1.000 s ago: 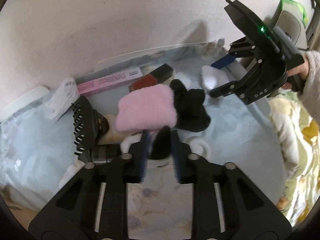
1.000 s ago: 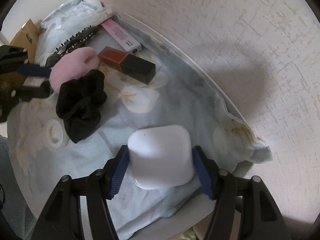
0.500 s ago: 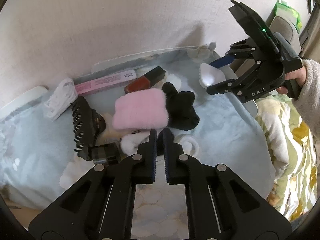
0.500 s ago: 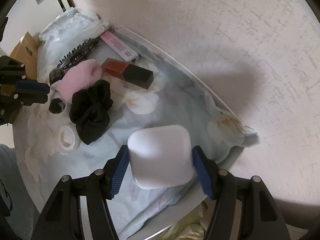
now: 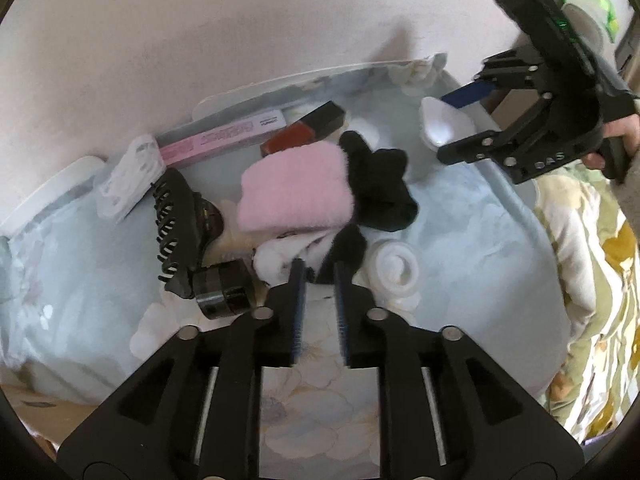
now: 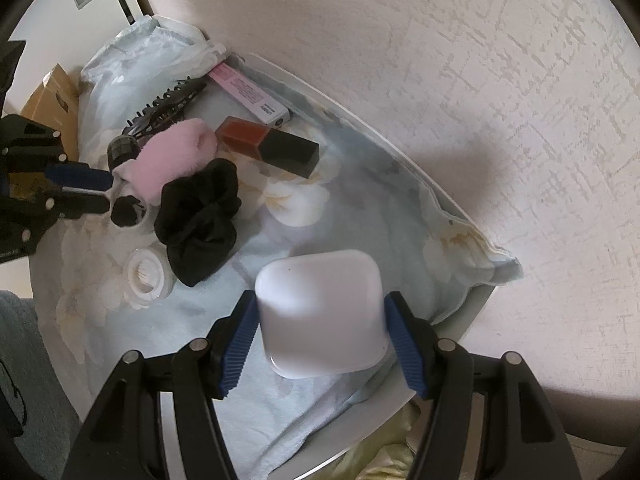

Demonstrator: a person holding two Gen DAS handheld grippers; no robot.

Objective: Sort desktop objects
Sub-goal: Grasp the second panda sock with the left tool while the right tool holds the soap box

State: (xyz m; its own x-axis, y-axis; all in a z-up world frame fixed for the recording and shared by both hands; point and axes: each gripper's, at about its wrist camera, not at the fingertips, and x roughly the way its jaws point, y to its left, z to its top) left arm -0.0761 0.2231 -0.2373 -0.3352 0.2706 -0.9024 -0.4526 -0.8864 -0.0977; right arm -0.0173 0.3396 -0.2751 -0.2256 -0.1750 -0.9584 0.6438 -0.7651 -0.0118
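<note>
My left gripper (image 5: pixel 319 276) has just been easing its jaws apart; they now stand slightly parted, with the tip of a small black-and-white plush piece (image 5: pixel 308 254) just at their ends, and I judge nothing is truly pinched. My right gripper (image 6: pixel 320 320) is clamped on a smooth white rounded-square plastic case (image 6: pixel 322 312), lifted clear of the cloth near the right rim of the tray.

Risks as I read them: the case is glossy and its corners are rounded, so it could slip or twist out of the ribbed blue pads (image 6: pixel 240 334) if I tilt my wrist. On the left, the plush piece sits tucked under a fluffy pink scrunchie (image 5: pixel 294 190), which touches a black fabric scrunchie (image 5: pixel 378 184) on its right; closing here may drag either soft piece along. A white round lidded plastic pot (image 5: pixel 394 268) lies just right of my fingertips and could be knocked.

Farther left lie a black toothed plastic hair claw (image 5: pixel 180 224) and a dark ridged cylinder (image 5: pixel 224 290). At the far side, a long pink cardboard box (image 5: pixel 222 138) and a red-and-black square-sided bottle (image 5: pixel 304 130) lie against the edge. All rest on a pale blue floral cloth (image 5: pixel 100 280) lining the white tray (image 6: pixel 460 208).
</note>
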